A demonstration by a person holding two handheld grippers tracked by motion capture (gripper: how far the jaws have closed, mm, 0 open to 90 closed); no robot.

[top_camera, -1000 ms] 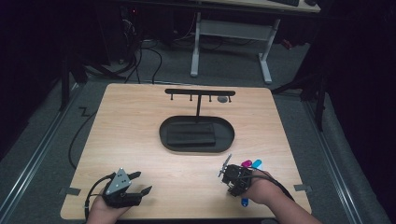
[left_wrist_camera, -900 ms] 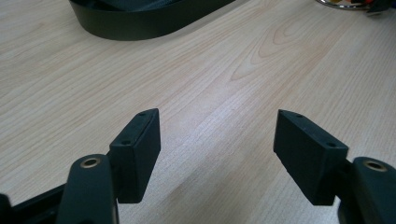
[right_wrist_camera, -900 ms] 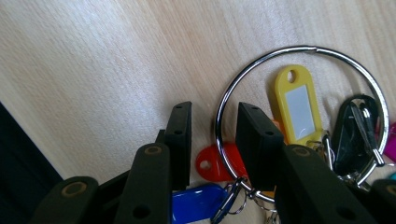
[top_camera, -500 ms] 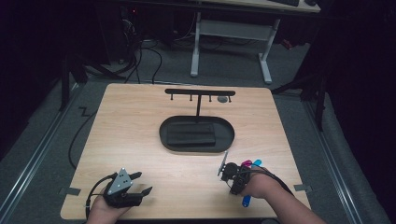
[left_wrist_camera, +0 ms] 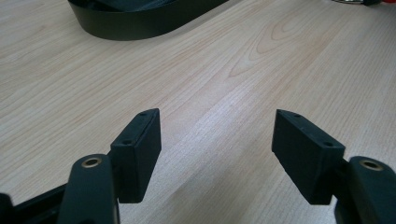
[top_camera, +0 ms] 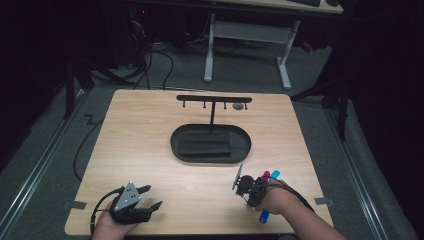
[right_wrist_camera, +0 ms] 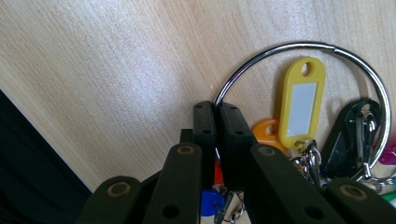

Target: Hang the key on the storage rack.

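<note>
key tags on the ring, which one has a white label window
The yellow key tag: it alone shows a white label panel, lying inside the metal ring. The orange tag beside it shows none.

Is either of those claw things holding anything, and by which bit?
The right gripper pinches the key ring by its metal loop; the left gripper is open, empty.

The right tongs (right_wrist_camera: 217,109) have just closed their jaws onto the key ring (right_wrist_camera: 299,46).

No writing can be read; the yellow key tag's (right_wrist_camera: 300,100) label is blank
</note>
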